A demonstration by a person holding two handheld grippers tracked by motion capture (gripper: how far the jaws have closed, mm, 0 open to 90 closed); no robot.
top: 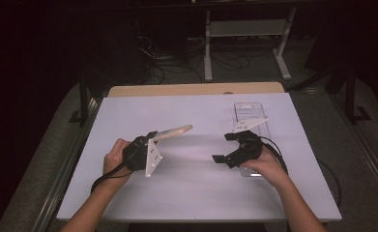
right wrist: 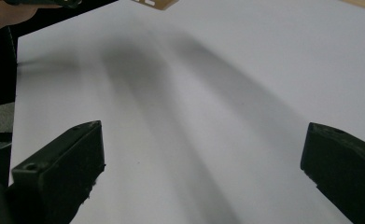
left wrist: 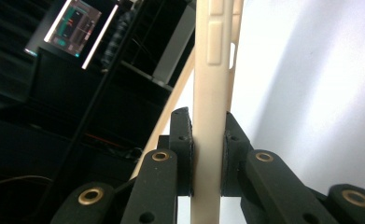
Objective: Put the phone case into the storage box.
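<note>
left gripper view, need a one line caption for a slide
Left gripper clamped on the thin edge of a cream phone case, held above the white table.

Between my two grippers the white table is free; only the clear box near its right edge blocks passage.

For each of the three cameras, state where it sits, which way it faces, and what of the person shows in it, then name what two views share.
High view: above the person's side, facing forward and down on the white table; both forearms, left hand-held gripper, right hand-held gripper, clear box.
Left gripper view: on the left hand-held gripper, looking along jaws shut on the cream phone case.
Right gripper view: on the right hand-held gripper, jaws open, facing the table toward the person's left hand.
Shared: the phone case appears in the high view too.
</note>
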